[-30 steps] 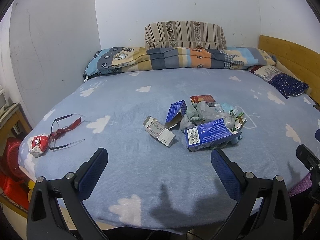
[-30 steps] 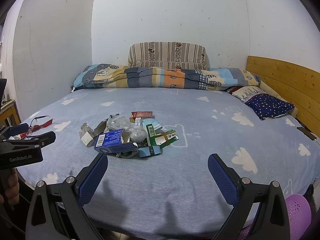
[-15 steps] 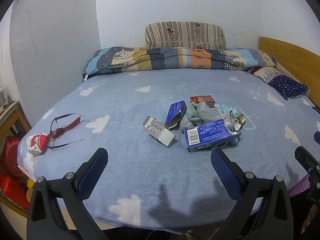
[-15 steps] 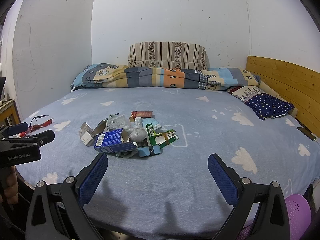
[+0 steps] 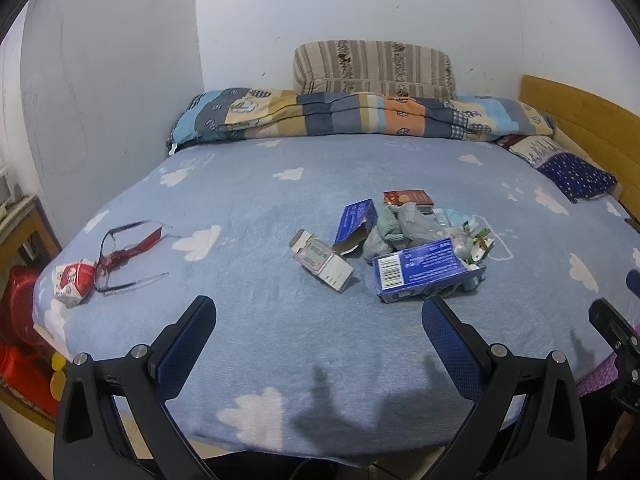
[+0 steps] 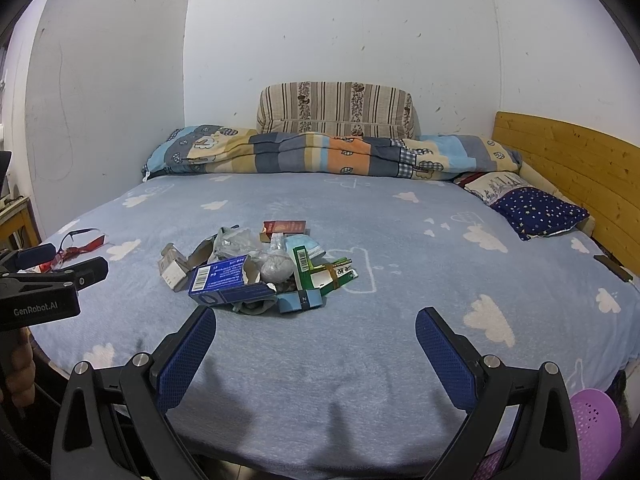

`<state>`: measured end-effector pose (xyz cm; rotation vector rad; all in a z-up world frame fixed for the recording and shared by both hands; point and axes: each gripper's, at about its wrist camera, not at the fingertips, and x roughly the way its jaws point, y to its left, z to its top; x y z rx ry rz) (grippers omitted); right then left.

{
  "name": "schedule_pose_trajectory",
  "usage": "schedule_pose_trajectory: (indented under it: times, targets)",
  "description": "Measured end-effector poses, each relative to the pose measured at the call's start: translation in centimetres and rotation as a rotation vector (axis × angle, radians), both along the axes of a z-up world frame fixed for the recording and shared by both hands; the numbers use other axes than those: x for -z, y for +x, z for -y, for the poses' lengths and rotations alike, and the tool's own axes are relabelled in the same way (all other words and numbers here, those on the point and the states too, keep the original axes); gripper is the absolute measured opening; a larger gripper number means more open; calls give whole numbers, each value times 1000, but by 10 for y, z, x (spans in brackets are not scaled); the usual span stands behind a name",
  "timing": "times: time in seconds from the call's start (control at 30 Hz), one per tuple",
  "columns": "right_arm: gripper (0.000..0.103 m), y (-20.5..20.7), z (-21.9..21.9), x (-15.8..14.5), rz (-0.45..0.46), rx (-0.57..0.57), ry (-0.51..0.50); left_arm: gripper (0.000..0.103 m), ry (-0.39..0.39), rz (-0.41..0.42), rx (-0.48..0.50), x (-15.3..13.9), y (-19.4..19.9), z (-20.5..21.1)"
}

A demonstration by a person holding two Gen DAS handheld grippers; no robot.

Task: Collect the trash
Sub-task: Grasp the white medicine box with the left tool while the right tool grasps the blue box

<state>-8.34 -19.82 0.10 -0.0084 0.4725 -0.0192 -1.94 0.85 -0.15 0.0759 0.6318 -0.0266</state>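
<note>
A: Where does the trash lie?

B: A trash pile (image 6: 262,268) sits on the bed (image 5: 280,344), roughly mid-width and toward its near edge. The blue carton (image 5: 420,274) with a barcode lies closest to that edge; a white carton (image 5: 322,260) lies just to the left of the pile, apart from it. A crumpled red-and-white wrapper (image 5: 72,282) rests at the bed's near left corner, touching a pair of glasses (image 5: 124,250).

A: How much room is there around it?

B: A broad strip of bare blanket runs between the pile and the near edge. The far half of the bed is open up to the rolled quilt (image 6: 332,156) along the far edge. A wooden headboard (image 6: 576,172) bounds the right edge, with a dark starred pillow (image 6: 536,210) beside it. A purple basket (image 6: 596,428) shows below the near right corner.

A: And the grippers?

B: The left gripper (image 5: 318,346) hangs over the near edge with its jaws spread wide, holding nothing. The right gripper (image 6: 316,350) is likewise wide apart and empty, facing the pile from the near edge.

A: Any writing?

B: "GenRobot.AI" reads on the left gripper's body as seen from the right wrist. The cartons carry barcodes and small print too fine to read.
</note>
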Motion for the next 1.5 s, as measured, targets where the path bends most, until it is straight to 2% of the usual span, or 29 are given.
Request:
schedule_pose_trajectory:
  times: [0.1,0.23,0.33,0.37,0.47,0.6,0.73,0.83,0.9,0.97,1.0,1.13,1.27,1.4,1.5]
  targets:
    - [100,3,0,3,-23,-17,19,103,-48,-57,-48,4,11,-14]
    - [98,15,-1,7,-79,-62,71,102,-156,-144,-120,12,25,-37]
    - [96,31,-3,11,-141,-103,127,102,-203,-169,-151,15,28,-53]
    - [95,37,-5,13,-161,-117,148,99,-216,-172,-158,15,29,-56]
    - [91,59,-9,22,-237,-152,236,91,-243,-185,-174,17,32,-65]
    - [86,96,-15,41,-337,-158,373,86,-272,-205,-169,19,37,-71]
    - [78,127,-17,57,-380,-121,465,82,-278,-199,-166,21,41,-76]
    - [76,147,-18,65,-387,-98,509,82,-289,-198,-155,21,44,-76]
    - [73,157,-19,68,-386,-80,524,82,-294,-200,-147,22,46,-76]
    - [65,166,-20,69,-376,-75,526,82,-302,-208,-142,23,49,-76]
    - [53,170,-21,69,-378,-78,522,82,-308,-214,-141,24,51,-76]
    - [44,176,-24,60,-351,-116,534,82,-337,-248,-155,28,61,-78]
    - [42,170,-22,41,-314,-139,522,82,-372,-294,-157,30,78,-76]
    - [42,164,-20,10,-271,-171,448,82,-419,-361,-155,33,103,-72]
    - [42,157,-18,-12,-218,-199,368,82,-478,-444,-166,45,131,-69]
